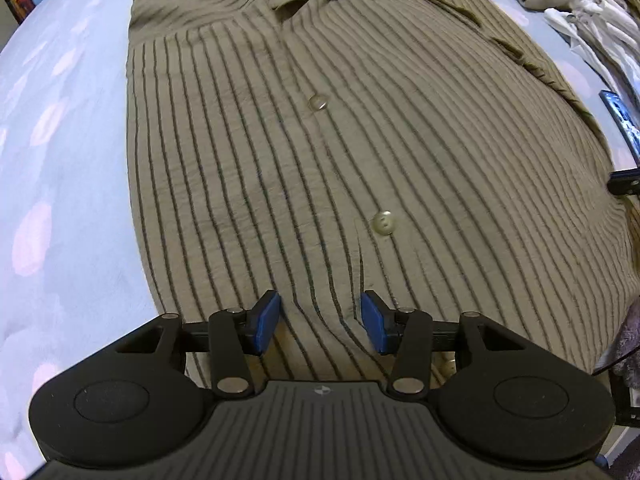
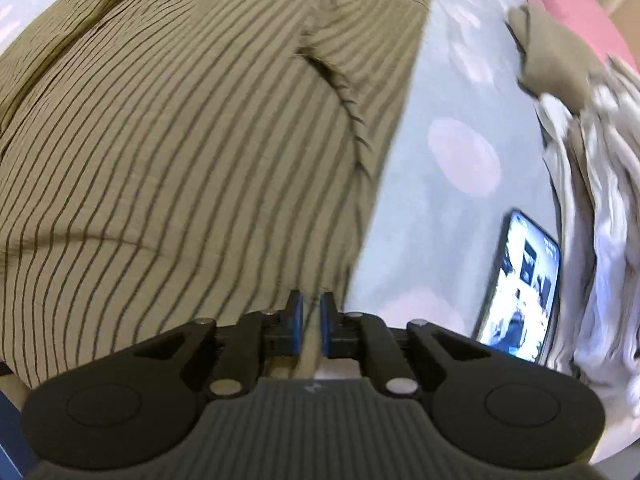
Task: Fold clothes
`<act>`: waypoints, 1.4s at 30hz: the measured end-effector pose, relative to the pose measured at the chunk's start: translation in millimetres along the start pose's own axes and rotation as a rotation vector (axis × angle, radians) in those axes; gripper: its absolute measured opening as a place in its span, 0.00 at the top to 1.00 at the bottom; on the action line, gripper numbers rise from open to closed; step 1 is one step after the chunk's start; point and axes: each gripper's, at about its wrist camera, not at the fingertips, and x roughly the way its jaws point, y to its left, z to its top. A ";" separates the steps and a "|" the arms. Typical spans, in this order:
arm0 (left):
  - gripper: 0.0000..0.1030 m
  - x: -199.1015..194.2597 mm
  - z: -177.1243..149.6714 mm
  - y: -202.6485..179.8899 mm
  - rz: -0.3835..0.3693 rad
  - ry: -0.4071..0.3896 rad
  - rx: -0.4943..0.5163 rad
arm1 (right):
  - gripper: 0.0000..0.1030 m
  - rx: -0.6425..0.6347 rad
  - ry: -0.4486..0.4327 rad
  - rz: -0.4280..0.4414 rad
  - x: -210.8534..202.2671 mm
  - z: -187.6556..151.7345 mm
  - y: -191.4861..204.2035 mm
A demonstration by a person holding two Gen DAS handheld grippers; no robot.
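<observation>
ahead of both tongs: striped olive shirt (image 1: 320, 152) is laid flat, button side up, on a pale spotted bedsheet (image 1: 60, 160).
left gripper (image 1: 320, 322): jaws are spread wide over the shirt's near hem, nothing gripped.
right gripper (image 2: 311, 320): blue pads are pinched on the shirt's near edge.
right of the right tongs: a lit phone (image 2: 520, 288) is seen on the sheet, beside piled pale clothes (image 2: 600, 220).

A lit phone (image 2: 520, 286) lies on the pale spotted bedsheet (image 2: 452, 208); beside it, a heap of whitish cloth (image 2: 600, 240); farther off, a pink cushion (image 2: 568, 4).
</observation>
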 end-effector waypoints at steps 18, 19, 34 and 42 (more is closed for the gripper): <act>0.58 -50.1 76.1 -52.2 -0.178 -0.084 0.114 | 0.58 -0.145 0.129 0.114 -21.5 -40.9 19.1; 0.58 -49.8 86.0 -58.5 -0.182 -0.076 0.123 | 0.57 -0.166 0.157 0.130 -19.7 -45.5 21.0; 0.60 8.3 248.2 -143.4 -0.231 -0.063 0.054 | 0.53 -0.255 0.330 0.327 5.8 -78.3 15.4; 0.65 65.0 316.1 -193.2 -0.196 -0.032 0.014 | 0.53 -0.205 0.320 0.415 18.8 -80.3 -2.4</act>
